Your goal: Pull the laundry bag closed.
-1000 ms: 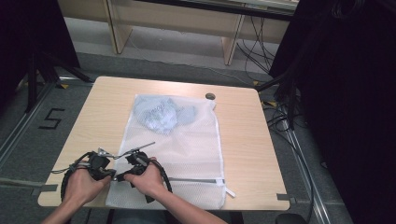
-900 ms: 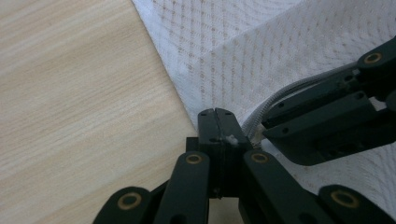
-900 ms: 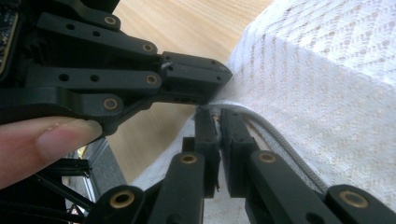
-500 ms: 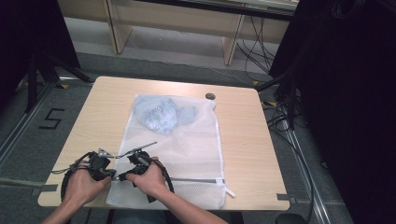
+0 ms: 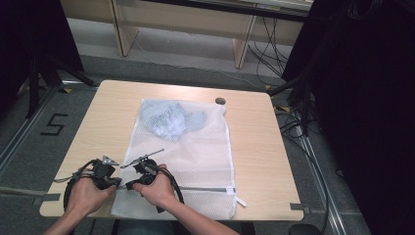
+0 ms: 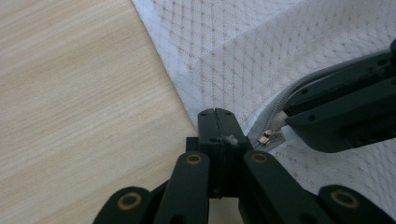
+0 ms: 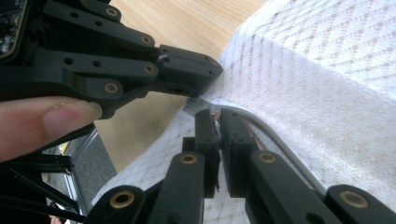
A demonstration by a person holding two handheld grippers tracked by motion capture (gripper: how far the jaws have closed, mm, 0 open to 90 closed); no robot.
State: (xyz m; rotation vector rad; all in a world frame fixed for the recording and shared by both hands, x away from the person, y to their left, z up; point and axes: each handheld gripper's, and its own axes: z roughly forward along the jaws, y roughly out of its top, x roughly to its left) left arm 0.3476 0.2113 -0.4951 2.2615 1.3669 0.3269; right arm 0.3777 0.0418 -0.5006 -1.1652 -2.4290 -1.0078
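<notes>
Table [image 5: 107, 103] carries a white mesh bag [image 5: 195, 156] lying flat from near the far edge to the near edge, slightly left of centre. At the near-left corner of the bag sits the left gripper [image 5: 113, 180], held in the person's left hand [image 5: 85, 196]. In the left gripper view its jaws are clenched on the bag's corner hem, at the end of the zipper [image 6: 268, 130]; the pull [image 6: 265, 138] lies just beside the jaw tips. Immediately to the right, touching distance from the first, is the right gripper [image 5: 131, 185], held in the right hand [image 5: 157, 188]. In the right gripper view its jaws are clenched on the pull at the zipper's left end, with a narrow slit between the pads. The zipper runs rightward from the grippers, parallel to the near edge. Inside the bag, at its far end, lies a bundle of pale blue cloth [image 5: 169, 120]. A small dark disc [image 5: 220, 101] rests on the table near the far edge, just beside the bag's far-right corner.
</notes>
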